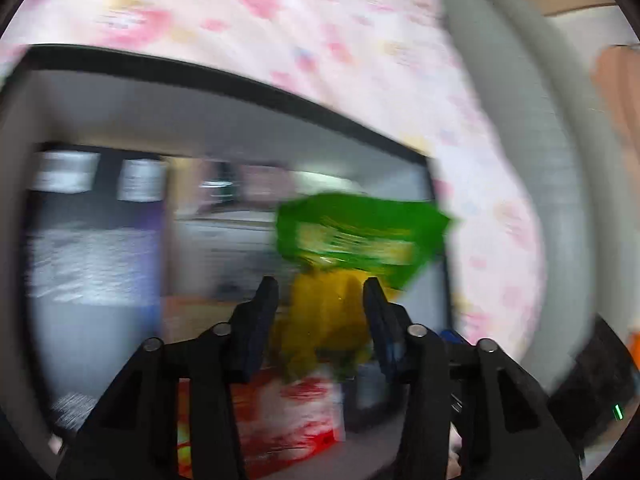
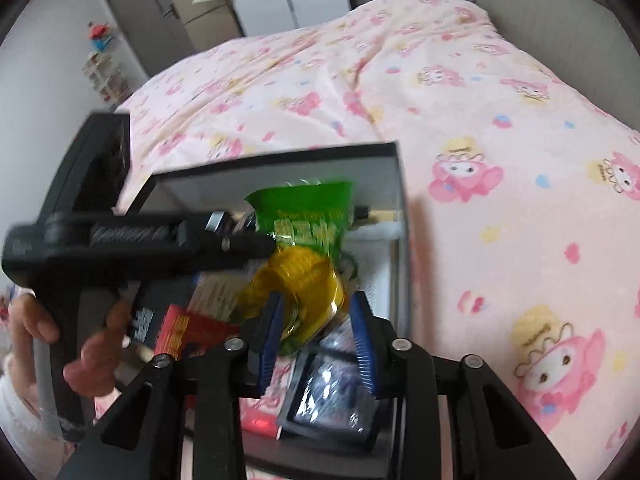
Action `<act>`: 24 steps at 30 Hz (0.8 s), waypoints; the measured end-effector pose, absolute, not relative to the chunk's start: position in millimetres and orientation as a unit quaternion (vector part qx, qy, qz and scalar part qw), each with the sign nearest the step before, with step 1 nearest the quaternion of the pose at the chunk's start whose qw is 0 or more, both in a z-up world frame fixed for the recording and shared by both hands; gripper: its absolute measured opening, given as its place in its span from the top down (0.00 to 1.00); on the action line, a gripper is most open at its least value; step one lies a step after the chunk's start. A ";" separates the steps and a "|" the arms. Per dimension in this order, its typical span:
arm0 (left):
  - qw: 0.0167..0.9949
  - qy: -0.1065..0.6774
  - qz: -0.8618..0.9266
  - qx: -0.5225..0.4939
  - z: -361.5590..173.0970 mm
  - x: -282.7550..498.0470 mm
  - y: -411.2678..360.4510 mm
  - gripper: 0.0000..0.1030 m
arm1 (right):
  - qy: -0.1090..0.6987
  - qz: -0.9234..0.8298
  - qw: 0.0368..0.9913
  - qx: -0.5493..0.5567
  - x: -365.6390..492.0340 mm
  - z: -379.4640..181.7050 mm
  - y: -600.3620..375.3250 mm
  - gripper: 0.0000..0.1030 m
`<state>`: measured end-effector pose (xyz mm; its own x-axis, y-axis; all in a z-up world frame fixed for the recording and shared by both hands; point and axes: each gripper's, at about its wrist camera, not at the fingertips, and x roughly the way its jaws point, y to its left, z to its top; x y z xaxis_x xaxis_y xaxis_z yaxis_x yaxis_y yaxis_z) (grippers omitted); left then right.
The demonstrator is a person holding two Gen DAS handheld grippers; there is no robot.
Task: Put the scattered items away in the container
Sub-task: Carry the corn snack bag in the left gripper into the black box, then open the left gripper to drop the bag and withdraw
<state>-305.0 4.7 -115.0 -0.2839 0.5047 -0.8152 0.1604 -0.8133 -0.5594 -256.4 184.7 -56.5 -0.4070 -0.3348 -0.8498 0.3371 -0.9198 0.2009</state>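
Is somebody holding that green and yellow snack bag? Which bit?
It cannot be told. The snack bag hangs over the box, its yellow end between the right gripper fingers, but contact isn't clear.

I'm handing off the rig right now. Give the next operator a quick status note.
Left tongs: open around the green-and-yellow snack packet over the box; the blur hides any contact.
Right tongs: open, the same packet between their fingers, grip unclear.
Grey storage box sits on the pink bedspread.
Done: a red packet and a dark wrapped pack are in the box.
Left: let the snack packet drop in, then look around for strays.
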 end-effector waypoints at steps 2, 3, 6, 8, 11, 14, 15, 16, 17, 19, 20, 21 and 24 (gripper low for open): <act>0.115 -0.279 0.746 -0.593 -116.8 -302.7 11.5 0.63 | 0.011 -0.835 0.199 0.513 -254.1 -63.6 178.0 0.77; 0.116 -0.276 0.746 -0.595 -116.3 -302.9 15.2 0.63 | 0.011 -0.834 0.197 0.516 -255.0 -67.3 176.1 0.77; 0.134 -0.287 0.733 -0.602 -117.8 -307.6 25.4 0.65 | -0.002 -0.828 0.195 0.526 -256.4 -75.7 175.6 0.77; 0.157 -0.316 0.711 -0.608 -125.0 -311.9 32.7 0.65 | -0.001 -0.832 0.189 0.521 -256.2 -75.5 176.6 0.77; 0.187 -0.335 0.689 -0.615 -138.0 -320.2 48.8 0.64 | -0.025 -0.836 0.184 0.517 -258.0 -74.3 184.2 0.77; 0.197 -0.349 0.682 -0.612 -141.1 -320.5 52.2 0.64 | -0.042 -0.843 0.169 0.508 -257.8 -71.1 192.1 0.77; 0.200 -0.348 0.690 -0.603 -135.6 -316.7 49.9 0.64 | -0.045 -0.847 0.169 0.502 -253.3 -67.5 194.2 0.77; 0.206 -0.340 0.702 -0.591 -126.4 -311.0 47.4 0.64 | -0.044 -0.849 0.171 0.497 -248.6 -64.1 195.1 0.77; 0.209 -0.329 0.714 -0.582 -117.6 -305.3 46.0 0.64 | -0.039 -0.853 0.173 0.491 -241.9 -59.3 195.5 0.77; 0.210 -0.292 0.744 -0.563 -94.5 -289.5 45.1 0.60 | -0.024 -0.859 0.166 0.483 -231.4 -49.4 195.6 0.77; 0.212 -0.270 0.761 -0.551 -81.5 -279.7 45.8 0.56 | -0.017 -0.864 0.159 0.477 -225.5 -43.1 195.6 0.77; 0.212 -0.250 0.775 -0.540 -70.7 -271.6 44.4 0.51 | -0.012 -0.869 0.152 0.470 -219.2 -36.3 195.4 0.76; 0.209 -0.188 0.820 -0.499 -34.3 -238.0 32.7 0.41 | -0.003 -0.884 0.134 0.448 -197.9 -11.7 193.8 0.64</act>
